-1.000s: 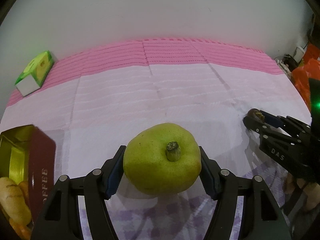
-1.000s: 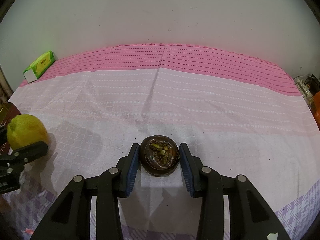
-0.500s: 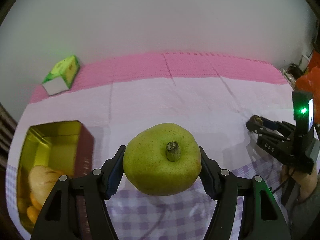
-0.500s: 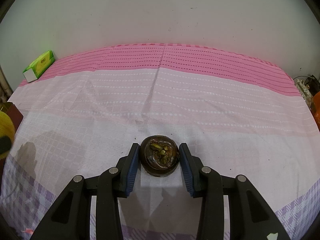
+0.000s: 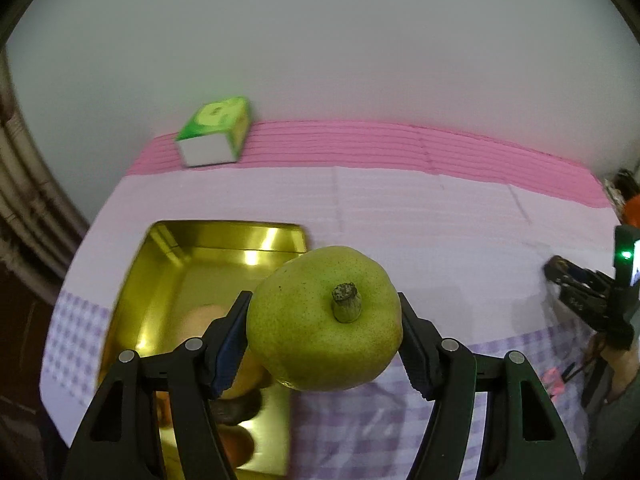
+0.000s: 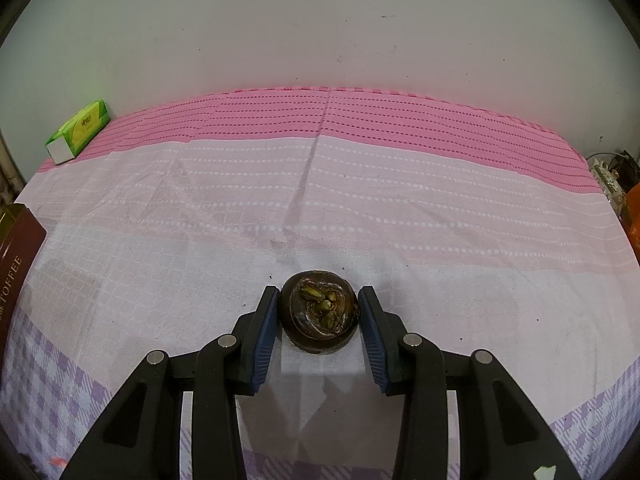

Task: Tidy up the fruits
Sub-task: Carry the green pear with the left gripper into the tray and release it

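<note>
Between the blue-padded jaws of the left gripper (image 5: 324,328) sits a round green pear with a stubby brown stem (image 5: 325,324), clamped on both sides and held in the air, stem end facing the camera. Just below and to its left lies an open gold-coloured rectangular metal tin (image 5: 224,240); the pear overlaps the tin's right edge in this view. Inside the tin, partly hidden behind the left finger, are a pale yellowish fruit (image 5: 202,320) and some darker rounded fruits that cannot be identified. Under everything is a cloth-covered desk (image 5: 420,216), checked lilac near the camera, white in the middle, pink-striped at the back. At the far left corner a green and white tissue pack (image 5: 214,132) lies against the pale grey wall (image 5: 320,40).

Over on the right, the right gripper (image 6: 319,316) has its jaws pressed closed on a small dark brown round fruit with a greenish calyx (image 6: 319,314), which rests on the white part of the cloth. Nothing stands between this fruit and the far wall. The tin's dark red outer side, lettered "TOFFEE", shows at the left edge. From the left camera, the right gripper appears at the right edge, well apart from the tin.
</note>
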A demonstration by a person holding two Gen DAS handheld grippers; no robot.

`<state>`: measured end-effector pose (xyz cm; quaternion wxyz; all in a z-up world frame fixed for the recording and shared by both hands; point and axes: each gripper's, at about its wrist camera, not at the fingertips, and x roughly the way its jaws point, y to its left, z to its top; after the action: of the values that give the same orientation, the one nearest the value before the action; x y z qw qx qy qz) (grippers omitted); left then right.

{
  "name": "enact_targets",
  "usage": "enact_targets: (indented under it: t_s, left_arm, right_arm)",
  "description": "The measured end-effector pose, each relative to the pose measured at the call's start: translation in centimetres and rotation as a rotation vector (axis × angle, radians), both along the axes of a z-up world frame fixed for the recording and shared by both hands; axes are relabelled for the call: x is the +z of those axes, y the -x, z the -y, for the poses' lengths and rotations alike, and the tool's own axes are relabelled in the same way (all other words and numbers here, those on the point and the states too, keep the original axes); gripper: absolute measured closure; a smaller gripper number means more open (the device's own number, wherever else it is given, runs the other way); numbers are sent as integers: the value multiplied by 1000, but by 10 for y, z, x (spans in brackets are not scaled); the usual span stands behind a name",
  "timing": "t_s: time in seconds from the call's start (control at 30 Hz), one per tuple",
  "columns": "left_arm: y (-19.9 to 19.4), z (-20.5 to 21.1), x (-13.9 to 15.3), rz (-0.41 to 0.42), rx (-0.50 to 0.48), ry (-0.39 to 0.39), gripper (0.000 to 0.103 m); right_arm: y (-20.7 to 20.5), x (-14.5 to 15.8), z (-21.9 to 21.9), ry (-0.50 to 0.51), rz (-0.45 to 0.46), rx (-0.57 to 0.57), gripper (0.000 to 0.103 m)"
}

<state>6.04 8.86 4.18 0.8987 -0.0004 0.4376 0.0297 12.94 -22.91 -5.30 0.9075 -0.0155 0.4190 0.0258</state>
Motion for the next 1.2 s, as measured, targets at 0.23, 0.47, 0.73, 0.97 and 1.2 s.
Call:
enact_targets:
  t_s: [0.23,0.47,0.73,0.97,1.2]
  left_arm:
    - [5,-47,5,-5,103,12,36]
    - [9,-84,9,2,174,-23,36]
    - [6,-117,2,-31,247,-23,36]
    - [4,-129,-19,-89,270,-8,36]
    - [-1,-146,-35,-131,298,21,36]
  right_arm:
    - [0,-1,1,2,0,0,66]
    - [-2,-1,3,5,0,1,66]
    - [-2,0,1,7,-1,2,66]
    - [-2,1,1,8,-1,2,65]
    - [-2,1,1,8,-1,1,65]
